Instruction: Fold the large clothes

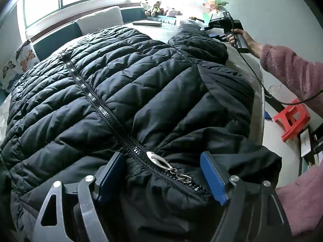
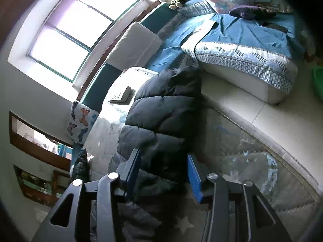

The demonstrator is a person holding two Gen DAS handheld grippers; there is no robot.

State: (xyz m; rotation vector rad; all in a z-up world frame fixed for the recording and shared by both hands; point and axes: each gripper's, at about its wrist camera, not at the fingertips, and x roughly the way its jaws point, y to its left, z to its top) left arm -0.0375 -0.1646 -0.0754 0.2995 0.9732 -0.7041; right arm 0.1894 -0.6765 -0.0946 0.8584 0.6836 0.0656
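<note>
A black quilted down jacket (image 1: 141, 80) lies front-up across the table (image 1: 256, 92), zipper closed, with a silver pull (image 1: 157, 158) near the collar. My left gripper (image 1: 162, 155) stands open and wide over the collar. The collar fabric and zipper bulge between its blue pads (image 1: 214, 177). At the far right, a hand in a pink sleeve holds my right gripper (image 1: 218, 30) at the end of the jacket sleeve (image 1: 197, 40). In the right wrist view the puffy sleeve (image 2: 161, 109) fills the narrow gap of my right gripper (image 2: 163, 155) and touches both pads.
A dark flat object (image 2: 121, 96) lies on the table's far end. Beyond stand a white cushion (image 1: 101, 19), a butterfly pillow (image 1: 18, 64) and plush toys (image 1: 153, 7). A blue-covered sofa (image 2: 242, 32) is across the floor, and a red stool (image 1: 290, 119) stands right of the table.
</note>
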